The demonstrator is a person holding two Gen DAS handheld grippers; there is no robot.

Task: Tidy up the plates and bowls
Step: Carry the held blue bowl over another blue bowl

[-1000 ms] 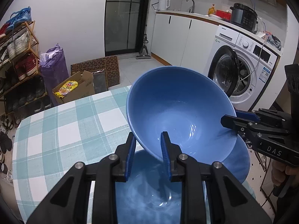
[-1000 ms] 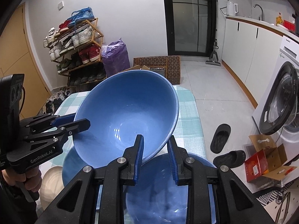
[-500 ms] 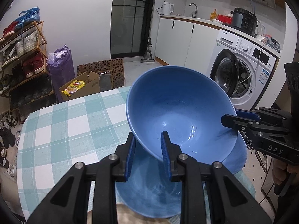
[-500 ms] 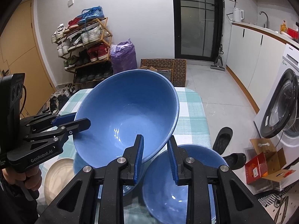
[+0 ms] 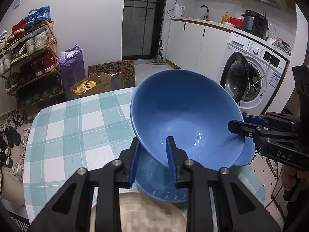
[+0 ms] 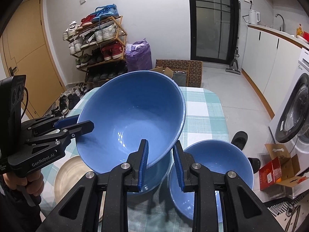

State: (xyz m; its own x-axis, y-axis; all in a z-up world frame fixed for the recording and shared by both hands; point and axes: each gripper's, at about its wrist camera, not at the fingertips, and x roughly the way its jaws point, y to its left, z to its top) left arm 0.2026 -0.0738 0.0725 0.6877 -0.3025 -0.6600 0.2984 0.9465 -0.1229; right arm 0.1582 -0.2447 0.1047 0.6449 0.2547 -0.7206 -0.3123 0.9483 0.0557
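A large blue bowl (image 5: 185, 119) (image 6: 131, 116) hangs tilted above the checked table (image 5: 77, 125), held by its rim from two sides. My left gripper (image 5: 153, 143) is shut on the near rim, and it shows at the left of the right wrist view (image 6: 85, 124). On the opposite rim my right gripper (image 6: 160, 145) is shut too, seen from the side in the left wrist view (image 5: 237, 124). Under the held bowl sits another blue bowl (image 6: 154, 172) (image 5: 154, 177). A smaller blue bowl (image 6: 212, 160) stands to its right. A beige plate (image 6: 67, 174) (image 5: 150, 212) lies to the left.
The checked table (image 6: 204, 112) ends close behind the bowls. Beyond it are a cardboard box (image 5: 90, 86), a shoe rack (image 6: 96, 44) and a purple bag (image 6: 138, 54). A washing machine (image 5: 249, 73) stands at the right. Slippers (image 6: 239, 138) lie on the floor.
Both grippers have carried the large bowl leftwards over the table, off the smaller blue bowl. The beige plate has come into view below the left gripper. Both grips are unchanged.
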